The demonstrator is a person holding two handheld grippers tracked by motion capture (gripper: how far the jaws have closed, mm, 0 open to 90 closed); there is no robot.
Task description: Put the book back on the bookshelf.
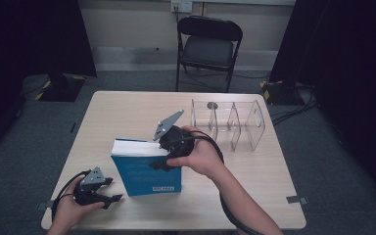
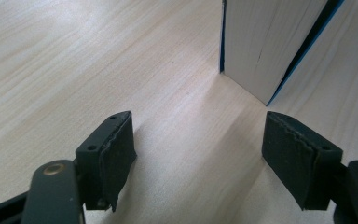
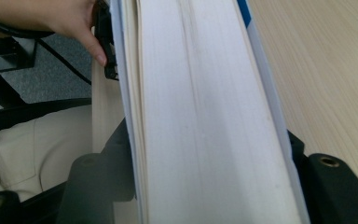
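Observation:
A thick blue book [image 1: 144, 174] stands on edge on the wooden table [image 1: 127, 110], its blue cover toward me and its white page block on top. My right gripper [image 1: 159, 164] comes down on the book's upper right corner. In the right gripper view its jaws hug both covers of the book [image 3: 205, 116], shut on it. My left gripper [image 1: 113, 192] rests low on the table just left of the book's lower corner. Its jaws stand apart, the left gripper [image 2: 198, 154] open over bare wood, with the book's corner [image 2: 265, 42] a little way ahead.
A clear plastic organizer [image 1: 230, 122] with several compartments stands at the table's far right. A black folding chair [image 1: 208, 46] is behind the table. The table's front edge lies close under my left hand [image 3: 74, 23].

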